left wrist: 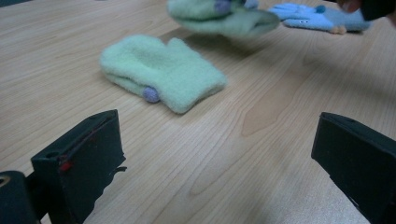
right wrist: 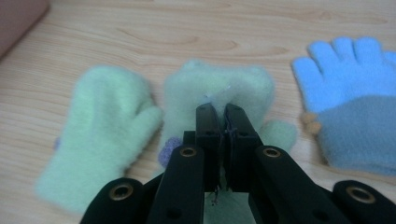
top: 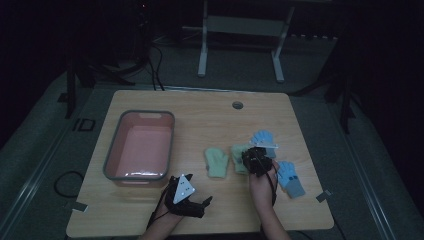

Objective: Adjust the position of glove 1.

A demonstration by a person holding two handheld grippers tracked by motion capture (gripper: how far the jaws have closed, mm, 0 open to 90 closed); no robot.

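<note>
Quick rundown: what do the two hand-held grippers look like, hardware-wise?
Both are black. The left hand-held gripper carries a light grey three-cornered plate on top with a few small dark dots, and a thin black cable trails back along the forearm. Its jaws are blocky black pads, one bearing a small red mark. The right hand-held gripper has slim black jaws on linkage arms with brass-coloured pivot rings. No sleeves show at the forearms.
</note>
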